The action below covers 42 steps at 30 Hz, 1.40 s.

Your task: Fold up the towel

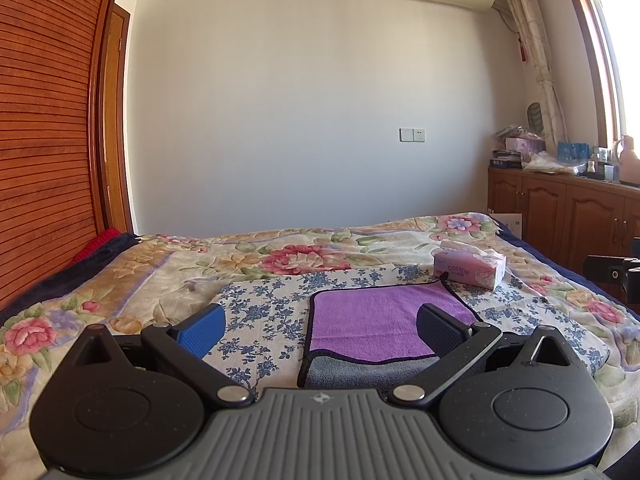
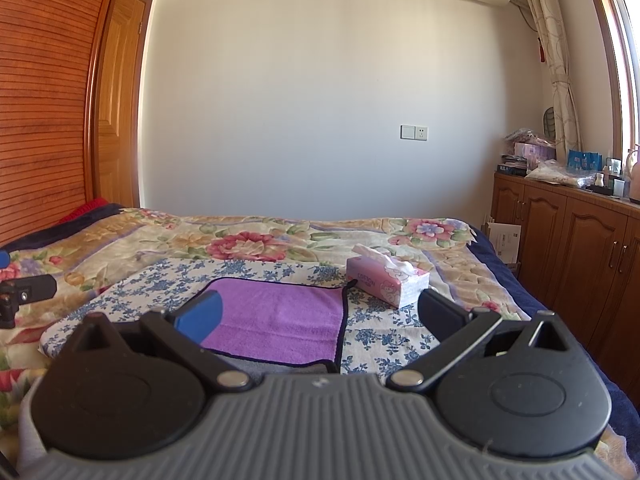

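Both spread, empty grippers, left gripper (image 1: 320, 326) and right gripper (image 2: 320, 316), hover near the purple towel (image 1: 376, 322), apparently folded once, leaving further folds.

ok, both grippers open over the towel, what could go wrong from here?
1. The purple towel already lies with its grey underside showing along the near edge; a pinch there may catch only one layer.
2. It lies on a loose blue-flowered cloth; fingers could snag that too and drag it.
3. The tissue box sits near the towel's far right corner; the right gripper might bump it.
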Motion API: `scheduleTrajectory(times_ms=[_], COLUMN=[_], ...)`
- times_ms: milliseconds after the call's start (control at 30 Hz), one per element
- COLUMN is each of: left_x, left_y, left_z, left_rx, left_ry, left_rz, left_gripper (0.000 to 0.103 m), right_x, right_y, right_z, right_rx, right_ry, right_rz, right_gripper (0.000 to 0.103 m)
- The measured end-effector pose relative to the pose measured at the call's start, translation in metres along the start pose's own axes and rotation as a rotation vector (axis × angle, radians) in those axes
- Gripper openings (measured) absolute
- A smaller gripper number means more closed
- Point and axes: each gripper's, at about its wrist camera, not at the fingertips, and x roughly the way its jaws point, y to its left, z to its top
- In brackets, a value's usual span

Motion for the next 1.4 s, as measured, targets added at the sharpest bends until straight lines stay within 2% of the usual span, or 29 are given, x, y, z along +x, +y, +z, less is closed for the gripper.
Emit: scheduleTrajectory(times_ms=[667, 1400], left_x=[0.013, 0.060], left_y=[-0.002, 0.000], left_z=[-0.001, 0.000], left_rx=[0.007, 0.015], left_ry=[0.035, 0.120], left_rz=[-0.011, -0.061], left_gripper=[0.103, 0.103], right_x=[0.013, 0.040], right_y=[0.001, -0.001], right_z=[0.001, -0.002], right_rx=[0.001, 0.023], right_ry=[0.003, 0.041], right_rz=[0.008, 0.014], right_gripper=[0.103, 0.103])
